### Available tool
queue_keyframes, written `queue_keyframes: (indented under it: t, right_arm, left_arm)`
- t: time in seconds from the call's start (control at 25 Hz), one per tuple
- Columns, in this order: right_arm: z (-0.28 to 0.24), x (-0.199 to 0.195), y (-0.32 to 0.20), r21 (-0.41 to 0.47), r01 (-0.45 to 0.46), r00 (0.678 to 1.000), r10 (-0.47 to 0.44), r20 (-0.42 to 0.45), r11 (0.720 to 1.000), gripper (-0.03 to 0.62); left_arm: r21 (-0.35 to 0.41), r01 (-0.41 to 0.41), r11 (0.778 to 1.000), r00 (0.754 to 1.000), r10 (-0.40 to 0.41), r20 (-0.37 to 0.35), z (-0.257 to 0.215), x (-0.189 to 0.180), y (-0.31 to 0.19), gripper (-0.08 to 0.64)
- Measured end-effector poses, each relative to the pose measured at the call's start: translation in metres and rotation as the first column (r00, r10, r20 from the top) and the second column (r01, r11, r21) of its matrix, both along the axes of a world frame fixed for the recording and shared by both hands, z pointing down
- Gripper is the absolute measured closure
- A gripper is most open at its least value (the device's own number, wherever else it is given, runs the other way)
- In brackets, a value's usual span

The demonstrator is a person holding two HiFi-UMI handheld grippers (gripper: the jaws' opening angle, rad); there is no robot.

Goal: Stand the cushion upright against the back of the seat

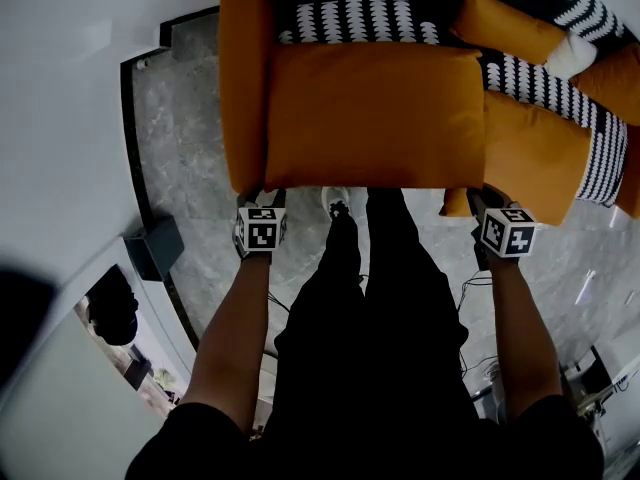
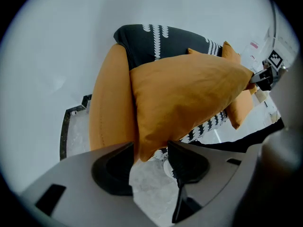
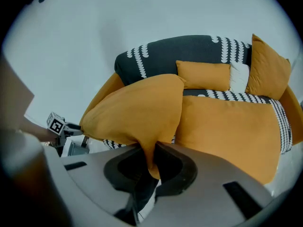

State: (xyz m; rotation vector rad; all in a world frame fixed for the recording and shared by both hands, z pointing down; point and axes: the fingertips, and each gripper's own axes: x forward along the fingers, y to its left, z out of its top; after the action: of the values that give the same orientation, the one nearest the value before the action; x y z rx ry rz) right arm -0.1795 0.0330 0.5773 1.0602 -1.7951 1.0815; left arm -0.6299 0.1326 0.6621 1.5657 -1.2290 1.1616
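A big orange cushion (image 1: 370, 113) lies flat across the sofa's left seat, its near edge towards me, in front of the black-and-white patterned back (image 1: 370, 13). At the cushion's near left corner, my left gripper (image 1: 262, 203) is open; in the left gripper view that corner of the cushion (image 2: 189, 93) hangs loose between the wide jaws of the left gripper (image 2: 150, 167). My right gripper (image 1: 485, 204) is at the near right corner. In the right gripper view the right gripper (image 3: 151, 167) is shut on that corner, and the cushion (image 3: 137, 108) is lifted on that side.
The orange armrest (image 1: 240, 88) borders the cushion on the left. To the right lie an orange seat pad (image 1: 535, 158), a smaller orange cushion (image 1: 505, 26) and a white one (image 1: 570, 56). My legs in black (image 1: 370, 298) stand at the sofa's front. A dark box (image 1: 155, 248) sits on the marble floor.
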Motion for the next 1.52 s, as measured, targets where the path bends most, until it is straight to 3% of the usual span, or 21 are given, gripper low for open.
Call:
queue_keyframes:
  t: [0.24, 0.36, 0.56, 0.8, 0.92, 1.12, 1.52]
  right_arm:
    - [-0.018, -0.002, -0.024, 0.005, -0.013, 1.000, 0.012, 0.019, 1.000, 0.525]
    - [-0.024, -0.003, -0.031, 0.009, -0.010, 1.000, 0.010, 0.028, 1.000, 0.526]
    - [-0.034, -0.004, -0.052, 0.038, -0.019, 0.999, 0.018, 0.033, 0.999, 0.528]
    - [-0.058, -0.002, -0.088, 0.093, -0.020, 0.998, 0.014, 0.061, 0.995, 0.529]
    - [-0.069, -0.002, -0.109, 0.127, -0.019, 0.997, 0.009, 0.074, 0.992, 0.529]
    - [-0.086, -0.003, -0.145, 0.191, -0.021, 0.997, 0.005, 0.083, 0.981, 0.529]
    - [-0.113, -0.007, -0.229, 0.280, -0.002, 0.993, -0.030, 0.111, 0.960, 0.529]
  left_arm:
    - [0.004, 0.007, 1.000, 0.999, -0.007, -0.045, -0.003, 0.002, -0.018, 0.347]
    - [0.013, 0.014, 1.000, 0.997, -0.013, -0.072, -0.011, 0.009, -0.027, 0.426]
    - [0.080, 0.038, 0.996, 0.996, -0.031, -0.088, -0.042, 0.007, -0.052, 0.506]
    - [0.163, -0.046, 0.986, 0.996, 0.057, -0.062, -0.086, 0.005, -0.085, 0.525]
    - [0.205, -0.019, 0.979, 0.997, 0.034, -0.069, -0.105, 0.003, -0.107, 0.528]
    - [0.288, 0.049, 0.956, 0.997, -0.028, -0.079, -0.139, -0.004, -0.152, 0.531]
    - [0.417, 0.064, 0.907, 0.998, -0.045, -0.054, -0.198, -0.013, -0.259, 0.534]
